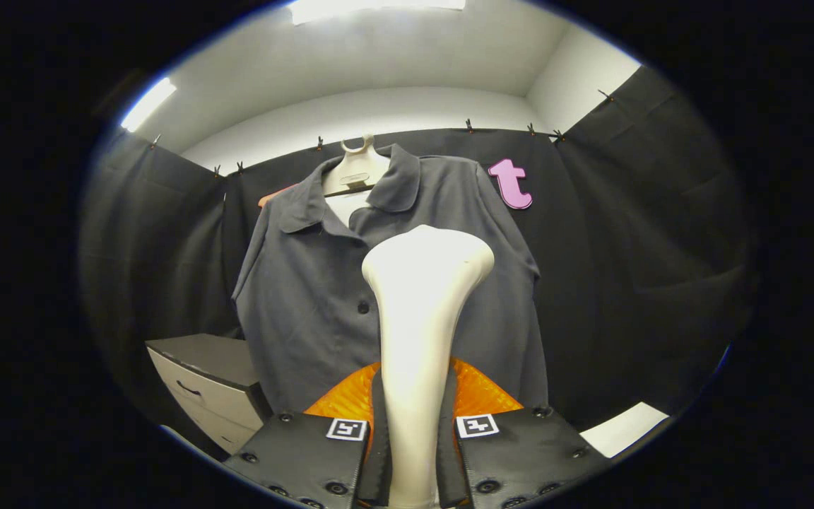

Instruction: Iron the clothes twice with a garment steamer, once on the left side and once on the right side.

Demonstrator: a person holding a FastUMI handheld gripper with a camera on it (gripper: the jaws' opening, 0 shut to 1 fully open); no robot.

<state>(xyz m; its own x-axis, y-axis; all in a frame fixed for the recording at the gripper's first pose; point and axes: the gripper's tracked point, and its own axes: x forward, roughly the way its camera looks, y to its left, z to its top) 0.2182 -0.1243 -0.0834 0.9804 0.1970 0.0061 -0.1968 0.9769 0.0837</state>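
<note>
A dark grey short-sleeved shirt (308, 297) with a collar and buttons hangs on a white hanger (355, 170) against the booth's black cloth wall. My gripper (414, 424) is shut on the handle of a cream-white garment steamer (421, 311), which stands upright between the fingers. The steamer's wide head rises in front of the shirt's middle, right of the button row. Whether the head touches the fabric cannot be told. The steamer hides the shirt's lower centre.
A grey cabinet (209, 382) with drawers stands low to the left of the shirt. A white flat surface (626, 428) lies low to the right. Black cloth walls close in on both sides.
</note>
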